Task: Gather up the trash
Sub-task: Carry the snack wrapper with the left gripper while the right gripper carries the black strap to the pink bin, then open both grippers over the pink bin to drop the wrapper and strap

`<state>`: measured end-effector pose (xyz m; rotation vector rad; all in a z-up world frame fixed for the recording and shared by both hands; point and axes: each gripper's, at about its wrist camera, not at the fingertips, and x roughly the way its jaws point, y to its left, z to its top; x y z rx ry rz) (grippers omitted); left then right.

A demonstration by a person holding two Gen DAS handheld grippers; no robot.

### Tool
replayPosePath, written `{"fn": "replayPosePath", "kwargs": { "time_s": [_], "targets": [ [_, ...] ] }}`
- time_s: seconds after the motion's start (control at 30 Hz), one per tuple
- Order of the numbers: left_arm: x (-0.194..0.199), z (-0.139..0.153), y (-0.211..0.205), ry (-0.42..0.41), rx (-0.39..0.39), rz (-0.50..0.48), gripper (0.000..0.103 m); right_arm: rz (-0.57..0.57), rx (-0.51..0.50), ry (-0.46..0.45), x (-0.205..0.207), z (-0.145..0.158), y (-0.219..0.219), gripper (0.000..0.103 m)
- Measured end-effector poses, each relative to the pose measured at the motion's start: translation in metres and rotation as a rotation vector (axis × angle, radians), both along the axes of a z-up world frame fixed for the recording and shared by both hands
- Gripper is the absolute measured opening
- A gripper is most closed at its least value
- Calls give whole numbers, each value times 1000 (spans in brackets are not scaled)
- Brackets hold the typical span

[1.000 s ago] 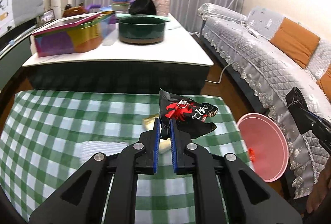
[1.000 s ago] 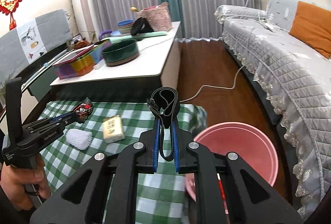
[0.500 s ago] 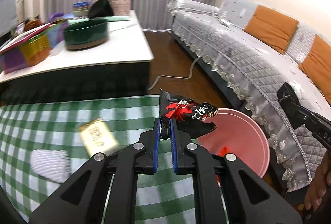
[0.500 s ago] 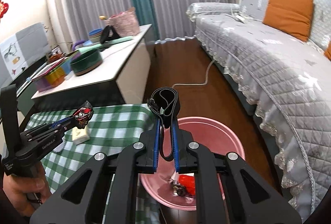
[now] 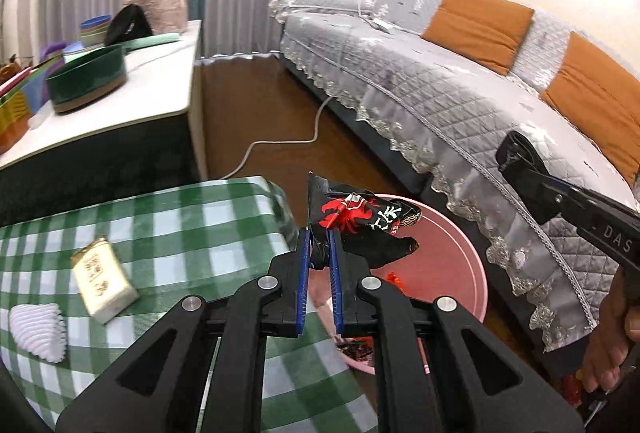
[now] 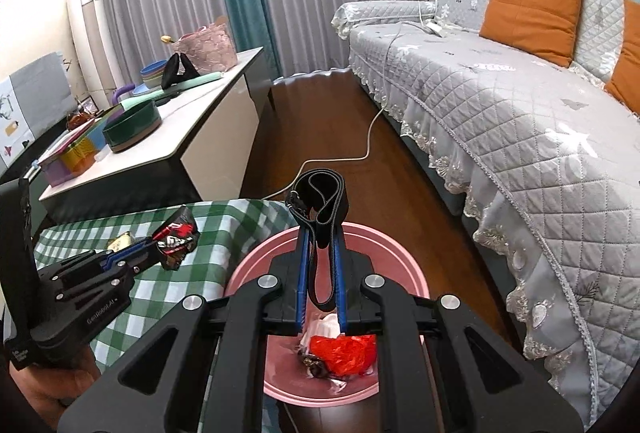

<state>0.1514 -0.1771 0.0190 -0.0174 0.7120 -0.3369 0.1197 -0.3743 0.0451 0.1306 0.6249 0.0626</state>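
My left gripper is shut on a black snack wrapper with red print, held at the table's right edge just over the rim of a pink bin. The left gripper and wrapper also show in the right wrist view. My right gripper is shut on a black strap loop, held above the pink bin, which holds a red wrapper and other scraps. The right gripper's body shows in the left wrist view.
A green checked tablecloth carries a beige packet and a white ribbed item. A white coffee table with a green bowl stands behind. A grey sofa lies right; a cable crosses the wood floor.
Both grippers have swung right, from over the checked table toward the pink bin. The wrapper and the strap stay held. The bin now lies below both.
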Motion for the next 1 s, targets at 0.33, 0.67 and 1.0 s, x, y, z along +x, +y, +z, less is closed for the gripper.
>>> {"fn": "replayPosePath", "kwargs": {
  "time_s": [0.33,0.67,1.0],
  "targets": [
    [1,-8,-22,16,8,-48,10,-11,-14,11,0,-4,-6,12],
    [1,-11,-32,32,13,-73,23,-13,6,20,1,-7,-11,33],
    [-6,-6,-15,16,3,-52,32,-33,15,20,2,-6,-9,45]
  ]
}}
